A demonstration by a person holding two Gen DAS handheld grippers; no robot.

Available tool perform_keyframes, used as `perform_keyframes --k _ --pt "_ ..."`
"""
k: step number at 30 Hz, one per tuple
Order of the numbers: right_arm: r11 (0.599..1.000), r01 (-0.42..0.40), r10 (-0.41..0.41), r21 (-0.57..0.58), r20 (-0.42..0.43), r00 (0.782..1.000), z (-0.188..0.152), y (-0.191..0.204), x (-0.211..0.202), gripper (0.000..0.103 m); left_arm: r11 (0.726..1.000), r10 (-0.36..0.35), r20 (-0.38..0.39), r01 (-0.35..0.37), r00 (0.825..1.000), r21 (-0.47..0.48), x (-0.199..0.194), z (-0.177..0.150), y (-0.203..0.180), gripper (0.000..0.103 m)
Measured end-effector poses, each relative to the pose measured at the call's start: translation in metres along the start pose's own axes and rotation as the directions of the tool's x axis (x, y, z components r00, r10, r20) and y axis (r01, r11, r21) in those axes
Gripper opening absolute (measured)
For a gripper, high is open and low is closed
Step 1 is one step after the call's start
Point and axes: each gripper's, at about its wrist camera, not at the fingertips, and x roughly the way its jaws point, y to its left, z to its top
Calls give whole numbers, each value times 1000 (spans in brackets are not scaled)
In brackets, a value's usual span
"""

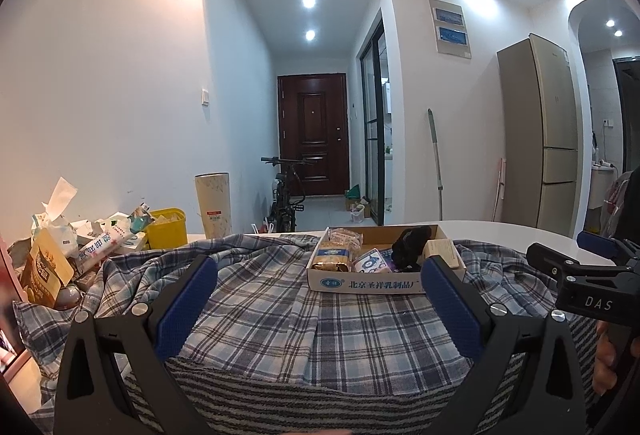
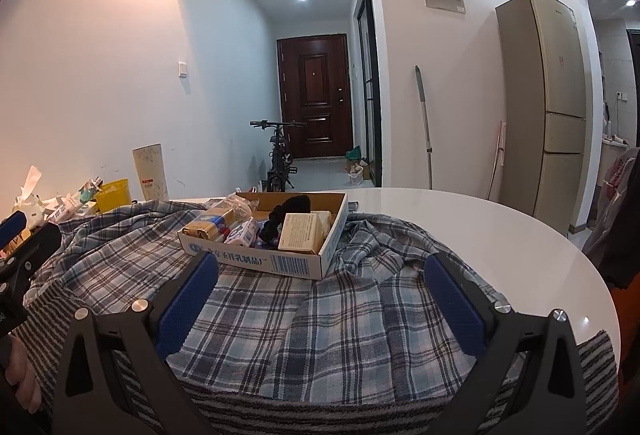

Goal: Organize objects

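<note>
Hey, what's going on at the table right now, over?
Both grippers, left and right, open, empty. Cardboard box on plaid cloth, packed. Nothing in the way.

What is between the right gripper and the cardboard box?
Only plaid shirt lies between the right gripper and the cardboard box; the right wrist view shows it.

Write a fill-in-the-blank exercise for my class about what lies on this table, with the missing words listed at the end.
1. The shallow cardboard tray rests on a blue-grey ____ shirt.
2. The fuzzy black bundle lies ____ the tray.
3. The small plastic tub at the table's left end is ____ in colour.
4. The left tool and right tool both have their blue pads ____ apart.

Missing words: plaid; inside; yellow; wide
</note>
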Motion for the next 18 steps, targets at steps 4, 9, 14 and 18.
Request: perform_keyframes --k 4,9,14,18 --pt "1000 0 0 2 -2 1000 0 0 1 103 1000 1 8 -1 1000 13 -3 1 0 103" --pt "1000 -1 1 2 -2 1000 0 0 0 103 1000 1 4 -1 1000 20 -2 2 -1 103" --pt "1000 -5 5 4 -7 1000 0 0 0 103 1000 -1 -5 1 1000 10 0 2 1 103" --pt "1000 -6 6 7 -8 1000 0 0 0 103 1000 -1 -11 1 1000 12 2 1 1 103"
